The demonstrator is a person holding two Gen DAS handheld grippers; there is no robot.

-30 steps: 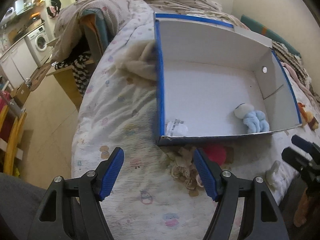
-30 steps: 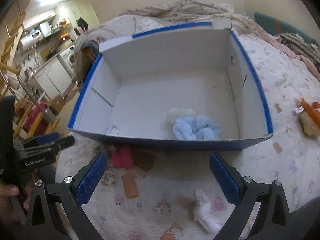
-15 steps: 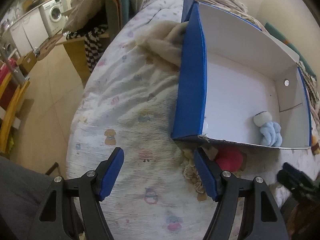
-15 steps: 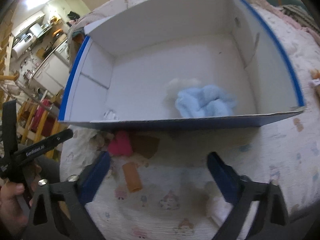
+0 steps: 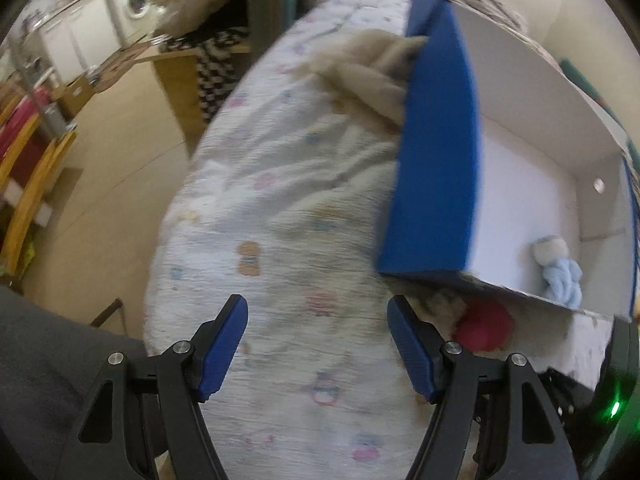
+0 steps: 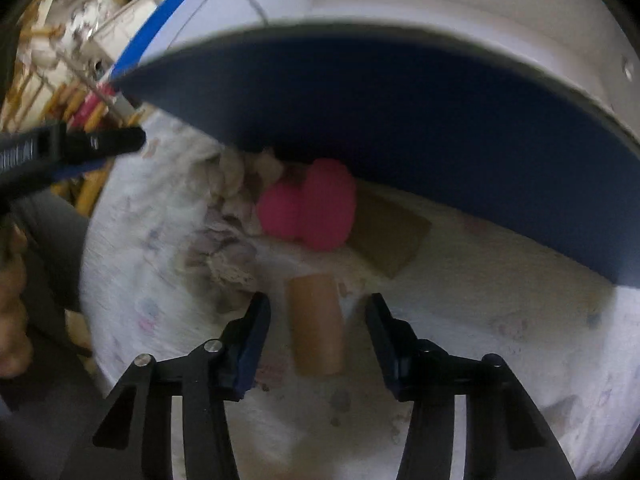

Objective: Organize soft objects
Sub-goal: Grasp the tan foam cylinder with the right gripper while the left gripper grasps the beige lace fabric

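A blue box with white inside (image 5: 436, 168) lies on the patterned bedspread (image 5: 280, 240) and holds a light blue plush (image 5: 562, 276). In the right wrist view my right gripper (image 6: 318, 316) is open, low over the bed, its jaws either side of a tan rolled cloth (image 6: 316, 324). A pink soft toy (image 6: 310, 208), a brown flat piece (image 6: 390, 236) and a mottled beige plush (image 6: 224, 236) lie against the box's blue front wall (image 6: 400, 120). My left gripper (image 5: 318, 320) is open and empty above the bedspread; the red-pink toy (image 5: 484, 328) shows to its right.
A cream fluffy blanket (image 5: 368, 76) is bunched against the box's far left side. The bed edge drops to the floor (image 5: 120, 152) on the left, with a wooden cabinet, striped cloth and washing machine (image 5: 134, 2) beyond. The left gripper's black finger (image 6: 76, 148) crosses the right wrist view.
My right gripper has dropped down and forward toward the bed, narrowing around the tan roll. My left gripper has swung left and lower, so the box now shows from its side.
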